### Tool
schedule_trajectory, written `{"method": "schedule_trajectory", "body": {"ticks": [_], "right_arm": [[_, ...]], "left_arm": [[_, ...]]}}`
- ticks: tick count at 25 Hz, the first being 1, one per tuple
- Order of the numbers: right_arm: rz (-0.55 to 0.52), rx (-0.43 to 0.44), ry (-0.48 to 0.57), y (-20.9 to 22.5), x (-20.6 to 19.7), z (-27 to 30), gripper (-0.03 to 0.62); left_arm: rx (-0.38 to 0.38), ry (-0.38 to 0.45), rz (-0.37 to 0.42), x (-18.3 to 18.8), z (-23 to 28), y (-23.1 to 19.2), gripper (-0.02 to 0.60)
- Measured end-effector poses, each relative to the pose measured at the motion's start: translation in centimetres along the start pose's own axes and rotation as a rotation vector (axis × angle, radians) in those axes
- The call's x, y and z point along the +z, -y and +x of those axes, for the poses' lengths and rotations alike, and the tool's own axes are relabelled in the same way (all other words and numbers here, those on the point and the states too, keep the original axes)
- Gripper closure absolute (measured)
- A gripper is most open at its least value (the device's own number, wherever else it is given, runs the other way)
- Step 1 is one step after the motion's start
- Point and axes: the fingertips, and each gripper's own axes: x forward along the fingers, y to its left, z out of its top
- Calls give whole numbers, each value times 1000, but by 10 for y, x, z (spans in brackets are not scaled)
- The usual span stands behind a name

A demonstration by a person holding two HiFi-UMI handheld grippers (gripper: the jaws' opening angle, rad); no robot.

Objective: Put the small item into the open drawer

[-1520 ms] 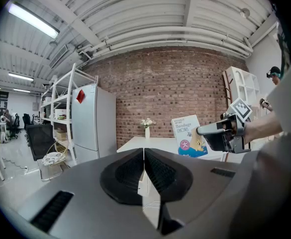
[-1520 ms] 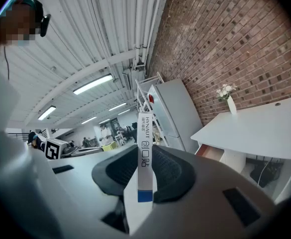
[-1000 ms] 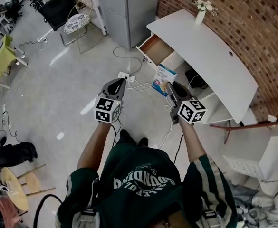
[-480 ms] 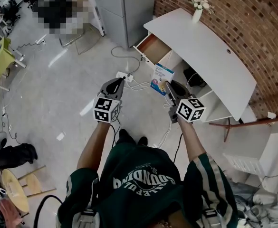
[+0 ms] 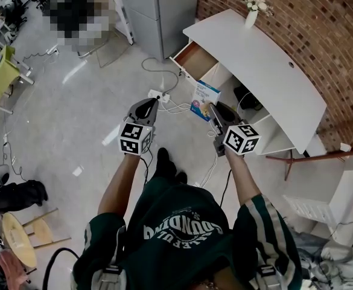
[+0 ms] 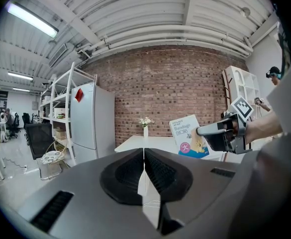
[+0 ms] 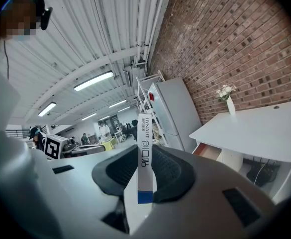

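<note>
Bandage box (image 5: pixel 204 99): white-blue, flat, upright, gripped edge-on by right gripper (image 5: pixel 213 110).
Drawer (image 5: pixel 195 61): pulled open, brown inside, at desk's (image 5: pixel 254 59) end.

Bright ceiling tubes; fisheye edges.

Smooth white desk (image 5: pixel 267 65), its open drawer (image 5: pixel 195 59) wood-lined; rough brick wall (image 5: pixel 321 29) behind the desk; glossy floor (image 5: pixel 73 113); printed cardboard box (image 5: pixel 204 99)

A white desk (image 5: pixel 273 71) (its drawer (image 5: pixel 195 59) open) carries one flower vase (image 5: pixel 253 20) near its end.
</note>
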Motion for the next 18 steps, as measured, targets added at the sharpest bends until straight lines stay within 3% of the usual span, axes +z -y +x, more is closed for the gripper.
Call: {"method": "schedule_trajectory", "body": {"ticks": [18], "right_arm": [[33, -33, -29, 34, 6, 54, 493]], "left_arm": [[-40, -24, -8, -5, 62, -34, 561]]}}
